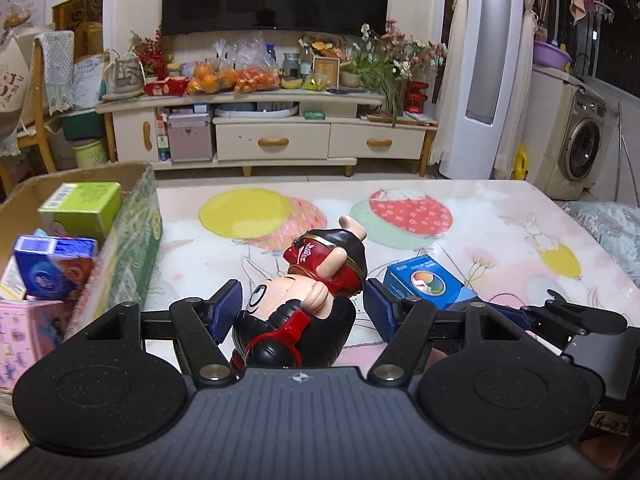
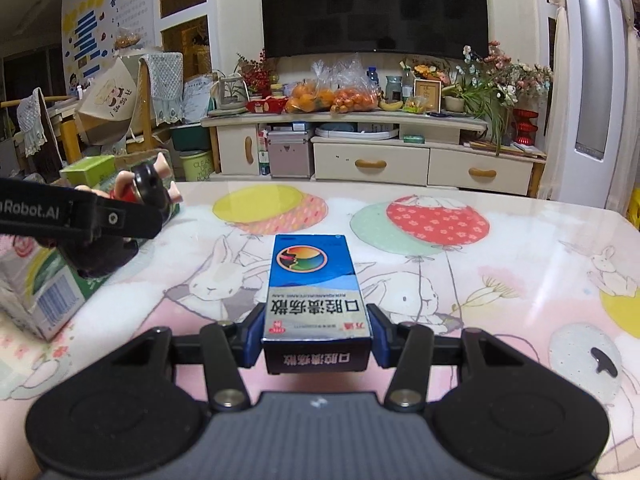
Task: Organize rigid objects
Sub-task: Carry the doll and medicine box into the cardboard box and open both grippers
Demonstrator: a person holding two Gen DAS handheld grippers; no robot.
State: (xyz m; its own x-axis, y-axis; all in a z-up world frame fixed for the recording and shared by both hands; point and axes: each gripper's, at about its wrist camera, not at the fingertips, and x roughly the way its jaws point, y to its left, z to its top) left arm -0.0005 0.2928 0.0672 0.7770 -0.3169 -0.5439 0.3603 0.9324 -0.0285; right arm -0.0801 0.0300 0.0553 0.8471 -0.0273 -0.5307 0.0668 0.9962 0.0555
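Two wrist cameras look across a counter (image 2: 500, 320) covered in a pink cloth printed with balloons and rabbits, in a living room with a television and a cluttered cabinet behind.

The left tool (image 1: 302, 304) stands wide, with a black and red toy figurine (image 1: 308, 300) lying between its blue pads. The left pad appears to touch the figure's head; whether the right pad presses on it I cannot tell. In the right wrist view the figurine hangs clear of the counter, beside the cardboard box (image 1: 132, 248) at the left edge.

That box already holds several small cartons, among them a green carton (image 1: 82, 210), a blue carton (image 1: 54, 266) and a pink carton (image 1: 24, 336).

The right tool (image 2: 316, 338) is narrow and clamps a blue medicine box (image 2: 314, 284) by its near end. The box points away from the camera and seems lifted off the cloth.

Judged from this, both items are picked up and being carried, with the cardboard box the likely place for them. The next move calls for bringing each over the box's open top, finding a gap among the cartons, and letting go one at a time so the two tools do not collide.
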